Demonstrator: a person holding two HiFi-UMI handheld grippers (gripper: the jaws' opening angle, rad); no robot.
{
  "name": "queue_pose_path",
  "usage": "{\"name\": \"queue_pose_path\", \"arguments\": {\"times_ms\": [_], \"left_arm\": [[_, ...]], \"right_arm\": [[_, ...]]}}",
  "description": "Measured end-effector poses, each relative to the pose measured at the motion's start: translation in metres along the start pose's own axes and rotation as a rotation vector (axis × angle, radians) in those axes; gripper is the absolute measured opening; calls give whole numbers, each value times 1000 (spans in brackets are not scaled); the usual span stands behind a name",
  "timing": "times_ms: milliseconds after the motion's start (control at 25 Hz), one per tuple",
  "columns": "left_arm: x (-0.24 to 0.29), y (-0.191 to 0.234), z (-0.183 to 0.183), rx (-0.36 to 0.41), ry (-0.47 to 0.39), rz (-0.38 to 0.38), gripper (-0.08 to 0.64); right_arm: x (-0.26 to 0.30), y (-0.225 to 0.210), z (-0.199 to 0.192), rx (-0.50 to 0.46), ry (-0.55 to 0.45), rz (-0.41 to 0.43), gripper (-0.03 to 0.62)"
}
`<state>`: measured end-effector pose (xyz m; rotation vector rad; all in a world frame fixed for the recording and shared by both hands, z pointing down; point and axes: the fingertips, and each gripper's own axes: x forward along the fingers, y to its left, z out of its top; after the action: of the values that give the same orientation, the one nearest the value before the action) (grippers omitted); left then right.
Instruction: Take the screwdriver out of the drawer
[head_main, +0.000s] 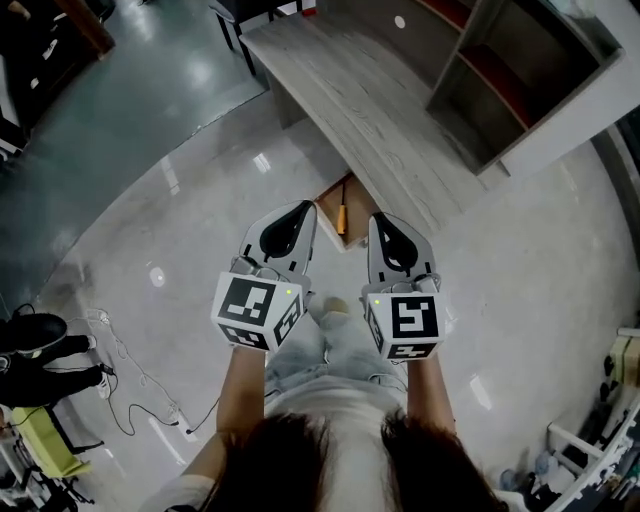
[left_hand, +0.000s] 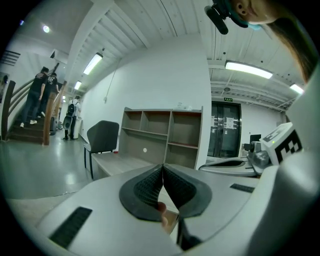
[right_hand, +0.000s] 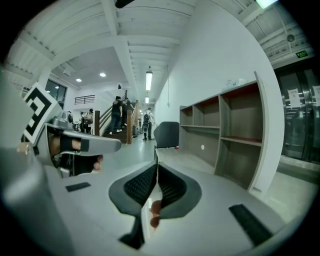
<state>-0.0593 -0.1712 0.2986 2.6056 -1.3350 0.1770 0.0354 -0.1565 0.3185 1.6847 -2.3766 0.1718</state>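
Observation:
In the head view a screwdriver with an orange handle lies in an open wooden drawer under the front edge of the grey desk. Both grippers are held side by side in the air just short of the drawer. The left gripper is shut with nothing in it, its tips at the drawer's near left. The right gripper is also shut and empty, just right of the drawer. In the left gripper view the black pads meet; in the right gripper view the pads meet too.
An open shelf unit stands on the desk's far side, and a dark chair at its far end. Cables and dark shoes lie on the glossy floor to the left. People stand on stairs far off.

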Motion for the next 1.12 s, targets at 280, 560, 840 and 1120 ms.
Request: {"name": "queue_pose_path", "arguments": {"times_ms": [280, 560, 840, 1120], "left_arm": [[35, 27, -27, -6, 39, -24, 17], [65, 50, -52, -11, 74, -88, 17], [95, 83, -79, -23, 120, -158, 17], [128, 105, -114, -40, 177, -199, 17]], "right_arm": [[47, 3, -45, 12, 96, -7, 29], [72, 1, -81, 48, 185, -72, 29], [109, 4, -115, 72, 268, -125, 29], [140, 0, -157, 101, 358, -154, 31]]}}
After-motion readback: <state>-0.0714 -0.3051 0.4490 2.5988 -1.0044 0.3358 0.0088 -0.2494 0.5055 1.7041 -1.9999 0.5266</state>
